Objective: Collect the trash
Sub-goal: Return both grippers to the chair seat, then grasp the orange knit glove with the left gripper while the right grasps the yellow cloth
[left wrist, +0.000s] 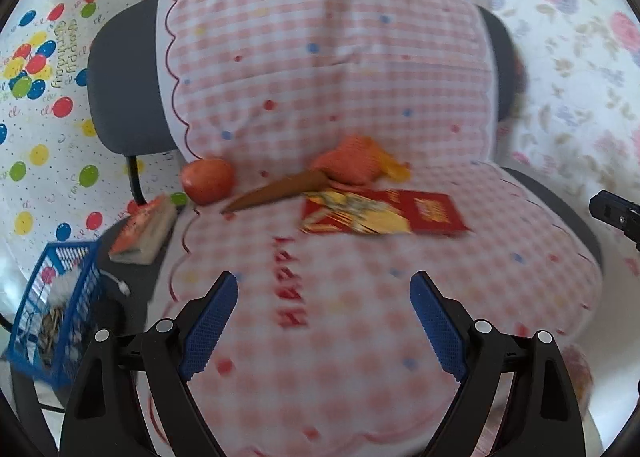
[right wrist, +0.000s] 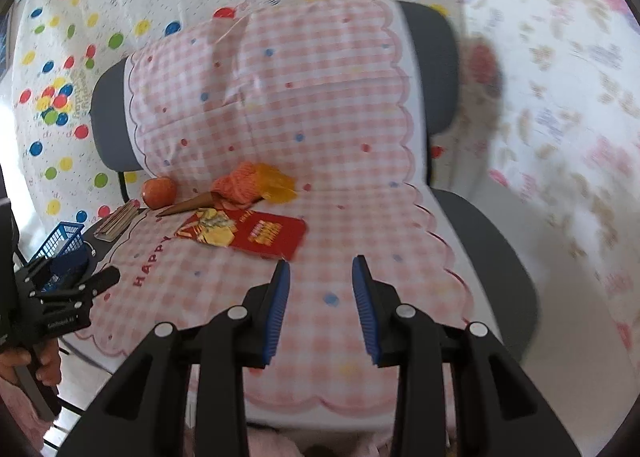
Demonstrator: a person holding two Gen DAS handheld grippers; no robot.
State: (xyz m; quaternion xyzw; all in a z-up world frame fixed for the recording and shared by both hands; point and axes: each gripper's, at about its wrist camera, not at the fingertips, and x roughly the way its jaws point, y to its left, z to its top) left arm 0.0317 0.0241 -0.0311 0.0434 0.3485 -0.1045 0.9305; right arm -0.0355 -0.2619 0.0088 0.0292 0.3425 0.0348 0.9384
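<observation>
On the seat of a chair draped in a pink checked cloth [left wrist: 360,69] lies a red and yellow packet [left wrist: 384,213] [right wrist: 256,231]. Behind it are a crumpled orange net [left wrist: 352,161] [right wrist: 240,183], a yellow wrapper [left wrist: 396,169] [right wrist: 278,187] and a brown cone [left wrist: 276,191] [right wrist: 188,206]. A red-orange fruit [left wrist: 206,181] [right wrist: 159,192] rests at the left. My left gripper [left wrist: 323,279] hovers wide open before the seat, short of the packet. My right gripper [right wrist: 320,263] is open with a narrower gap and nothing between its blue pads, just this side of the packet.
A blue mesh basket [left wrist: 56,305] [right wrist: 60,245] stands low at the left beside the chair, with a small booklet [left wrist: 142,233] [right wrist: 116,221] next to it. Balloon-print and floral sheets hang behind. A hand [right wrist: 24,361] holds the left tool at the picture's left edge.
</observation>
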